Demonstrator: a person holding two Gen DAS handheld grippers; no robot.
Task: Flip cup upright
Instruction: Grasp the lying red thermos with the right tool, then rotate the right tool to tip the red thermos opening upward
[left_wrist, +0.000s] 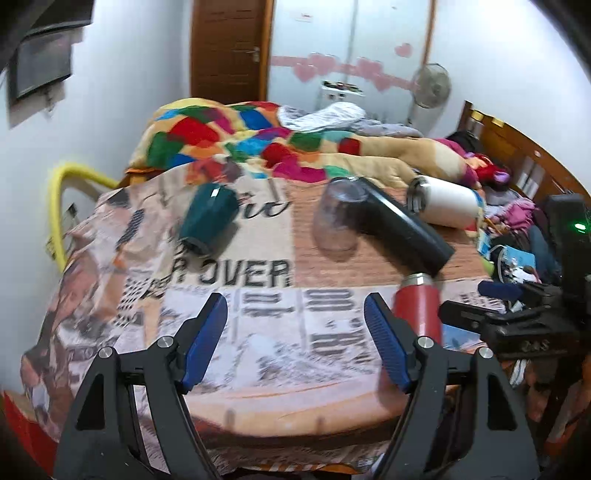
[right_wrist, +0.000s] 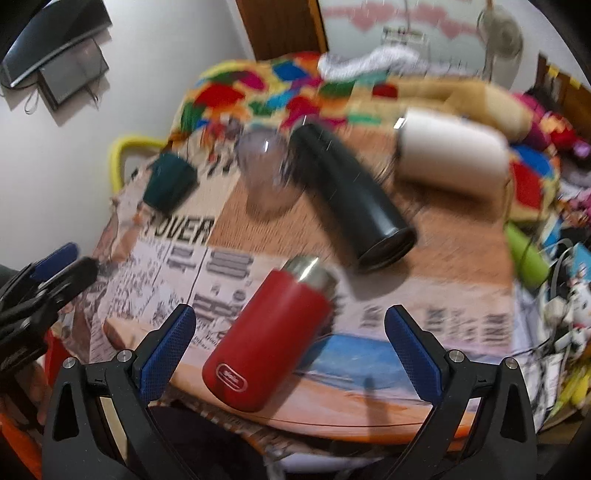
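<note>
We have not started yet: both our left tongs (left_wrist: 295, 314) and right tongs (right_wrist: 290, 326) are wide open and hold nothing, and the red cup (right_wrist: 269, 339) lies on its side on the bench (right_wrist: 461, 258), near the right tongs.

White walls (left_wrist: 122, 92), brown door (left_wrist: 229, 48), cluttered bed (left_wrist: 258, 136).

You see a matt red flask (right_wrist: 269, 339) with a bare steel neck, a clear glossy plastic cup (left_wrist: 338, 218), newsprint-patterned cloth (left_wrist: 258, 332), and ribbed blue pads on black fingers (right_wrist: 168, 349)
</note>
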